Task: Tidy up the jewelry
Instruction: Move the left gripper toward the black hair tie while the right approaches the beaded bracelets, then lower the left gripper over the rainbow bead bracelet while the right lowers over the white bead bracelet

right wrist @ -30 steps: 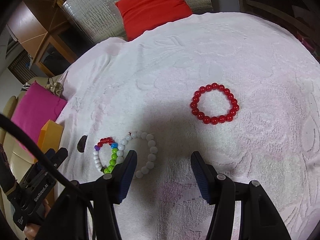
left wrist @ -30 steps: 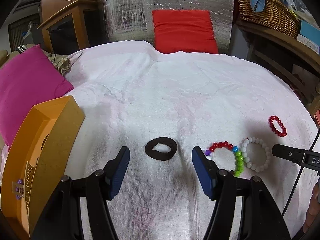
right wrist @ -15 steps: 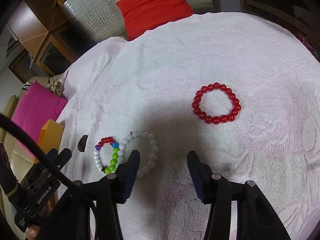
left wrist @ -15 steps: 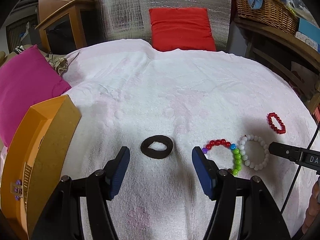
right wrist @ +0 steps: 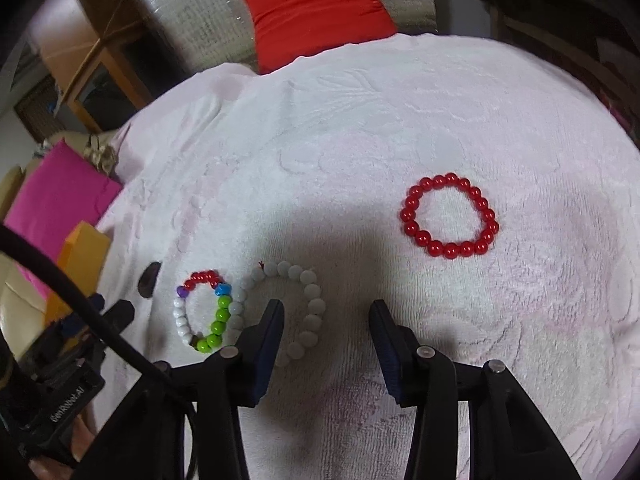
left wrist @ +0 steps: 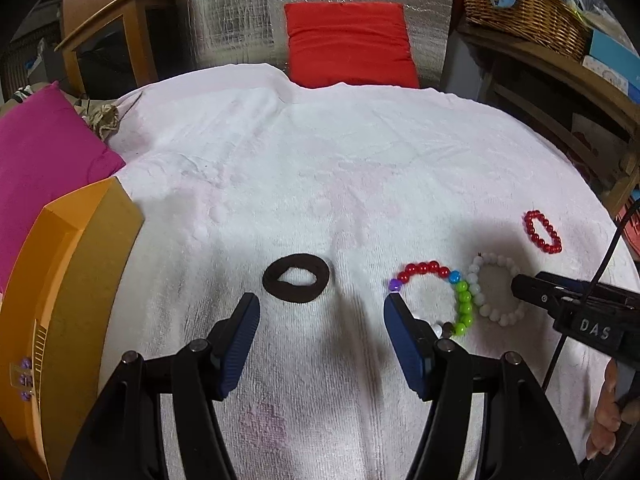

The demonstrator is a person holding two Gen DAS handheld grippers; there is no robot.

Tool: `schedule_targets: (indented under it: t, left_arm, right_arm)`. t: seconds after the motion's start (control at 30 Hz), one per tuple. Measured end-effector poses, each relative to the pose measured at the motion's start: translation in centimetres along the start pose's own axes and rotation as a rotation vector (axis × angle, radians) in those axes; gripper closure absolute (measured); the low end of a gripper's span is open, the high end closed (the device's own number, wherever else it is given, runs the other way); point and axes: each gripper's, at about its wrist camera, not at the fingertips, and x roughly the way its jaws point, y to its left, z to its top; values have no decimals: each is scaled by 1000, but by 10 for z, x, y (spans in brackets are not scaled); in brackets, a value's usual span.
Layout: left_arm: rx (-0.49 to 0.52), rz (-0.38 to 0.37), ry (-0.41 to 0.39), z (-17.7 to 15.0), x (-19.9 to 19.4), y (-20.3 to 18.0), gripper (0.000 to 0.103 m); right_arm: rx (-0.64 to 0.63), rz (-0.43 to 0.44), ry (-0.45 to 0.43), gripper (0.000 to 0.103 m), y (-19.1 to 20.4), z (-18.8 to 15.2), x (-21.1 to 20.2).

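Observation:
On the white towel [left wrist: 320,168] lie a dark brown hair tie [left wrist: 296,283], a multicoloured bead bracelet [left wrist: 438,298], a white bead bracelet [left wrist: 500,290] and a red bead bracelet [left wrist: 542,231]. My left gripper [left wrist: 318,320] is open and empty, just short of the hair tie. My right gripper [right wrist: 326,326] is open and empty, its left finger over the white bracelet [right wrist: 304,308]; the red bracelet [right wrist: 450,216] lies further ahead to the right, the multicoloured one [right wrist: 204,312] to the left. An open orange box [left wrist: 60,300] stands at the left.
A magenta cushion [left wrist: 44,152] lies beyond the orange box. A red cushion [left wrist: 348,44] leans on a silver padded backrest at the far edge. A wicker basket [left wrist: 524,4] sits on a wooden shelf at the right. Wooden furniture stands at the back left.
My left gripper has drawn back a little and shifted right; the hair tie sits higher and further left between its fingers. My right gripper's fingers have narrowed and edged forward over the white bracelet.

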Motion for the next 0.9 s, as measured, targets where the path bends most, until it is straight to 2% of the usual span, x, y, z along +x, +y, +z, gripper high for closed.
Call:
schedule_targets:
  t: [0.27, 0.43, 0.57, 0.67, 0.77, 0.9]
  left_arm:
    - [11, -3, 10, -1, 3, -5, 38]
    - [10, -6, 10, 0, 4, -6, 38]
    - [19, -23, 11, 0, 6, -12, 38]
    - [46, -44, 9, 0, 6, -22, 38]
    - [71, -79, 12, 0, 7, -32, 38]
    - [63, -136, 52, 1, 15, -38, 38]
  right_arm:
    - [-160, -126, -38, 82, 14, -4, 2]
    - [-159, -191, -45, 84, 4, -2, -2]
    - [-98, -175, -35, 84, -12, 1, -8]
    - [-61, -120, -17, 84, -18, 2, -12]
    - [-51, -94, 2, 82, -18, 3, -14]
    - [-24, -56, 12, 82, -26, 3, -17]
